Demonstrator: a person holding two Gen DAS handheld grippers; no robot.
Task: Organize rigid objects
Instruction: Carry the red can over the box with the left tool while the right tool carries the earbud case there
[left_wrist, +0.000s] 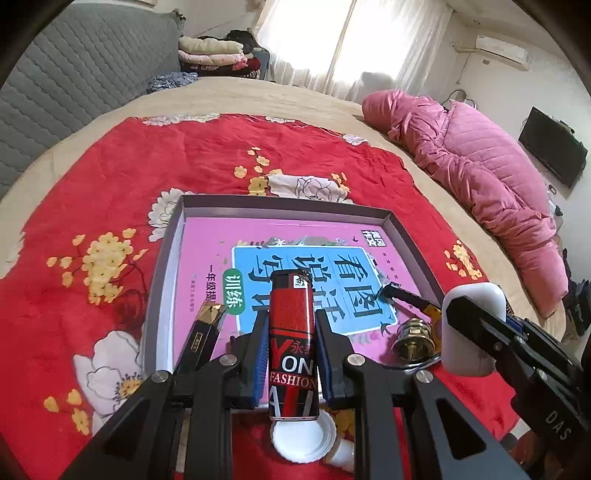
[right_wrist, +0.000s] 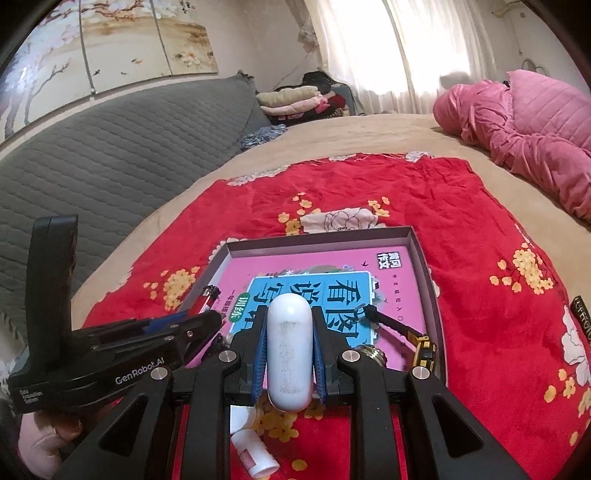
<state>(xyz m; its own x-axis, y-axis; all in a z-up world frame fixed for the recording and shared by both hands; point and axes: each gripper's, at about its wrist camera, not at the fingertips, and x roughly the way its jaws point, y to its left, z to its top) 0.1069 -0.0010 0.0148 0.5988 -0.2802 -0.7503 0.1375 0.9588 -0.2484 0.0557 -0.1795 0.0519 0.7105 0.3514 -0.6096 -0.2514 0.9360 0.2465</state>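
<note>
On a bed's red floral blanket (left_wrist: 184, 155) sits a shallow box (left_wrist: 288, 207) lined with a pink book. The left gripper (left_wrist: 290, 345) clamps a red lighter (left_wrist: 291, 343), the right gripper (right_wrist: 288, 354) a white case (right_wrist: 289, 350), both above the box's near edge; next, probably lowering and releasing them inside.

Both views ride on the wrists, each looking forward and downward along its own fingers across the bed (left_wrist: 229, 96) toward the curtained window (left_wrist: 354, 40) at the far side. The left wrist view sits close above the near edge of the grey tray (left_wrist: 288, 206), with the right hand-held gripper (left_wrist: 480, 325) entering at its right edge. The right wrist view sits just as near, a little further right, and shows the left hand-held gripper (right_wrist: 207, 325) at its left. Both share the tray, the pink book (right_wrist: 317, 266) inside it, the red floral blanket (right_wrist: 332, 192), the pink quilted jacket (left_wrist: 480, 162) at far right and the grey headboard (right_wrist: 110, 147) at left.
</note>
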